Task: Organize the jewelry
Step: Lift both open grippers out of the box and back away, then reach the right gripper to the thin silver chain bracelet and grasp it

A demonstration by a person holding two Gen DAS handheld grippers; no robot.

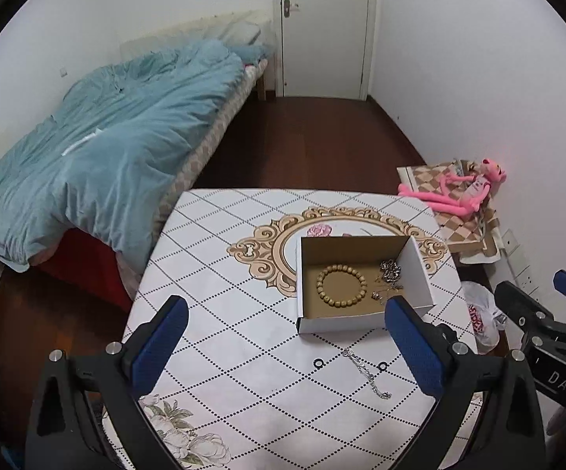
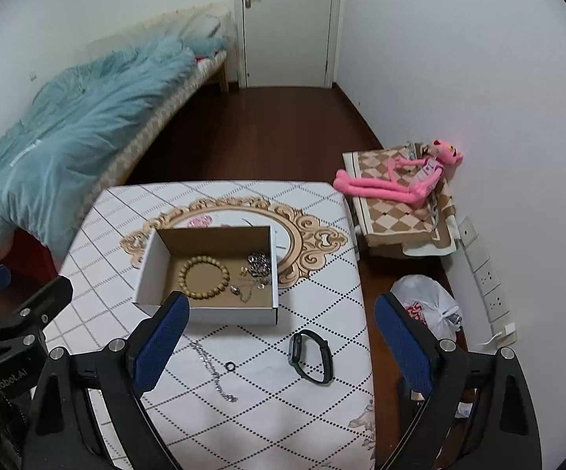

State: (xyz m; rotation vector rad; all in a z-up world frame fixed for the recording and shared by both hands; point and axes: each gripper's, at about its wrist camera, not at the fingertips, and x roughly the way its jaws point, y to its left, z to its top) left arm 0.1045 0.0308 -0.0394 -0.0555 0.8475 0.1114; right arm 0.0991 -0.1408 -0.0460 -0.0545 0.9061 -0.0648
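An open cardboard box (image 1: 418, 270) (image 2: 147, 262) stands mid-table. In it lie a wooden bead bracelet (image 1: 340, 285) (image 2: 204, 277) and a heap of silver jewelry (image 1: 389, 274) (image 2: 257, 268). On the tablecloth in front lie a silver chain (image 1: 367, 373) (image 2: 213, 370), two small black rings (image 1: 318, 363) (image 1: 381, 366), one also in the right wrist view (image 2: 230, 366), and a black smartwatch (image 2: 311, 355). My left gripper (image 1: 287, 337) is open and empty above the chain. My right gripper (image 2: 283, 337) is open and empty above the watch.
The white patterned table (image 1: 212, 258) (image 2: 322, 274) has a bed with a blue duvet (image 1: 98, 156) to its left. A pink plush toy (image 2: 396, 180) on a checkered bag and a white plastic bag (image 2: 428, 305) lie on the floor to the right.
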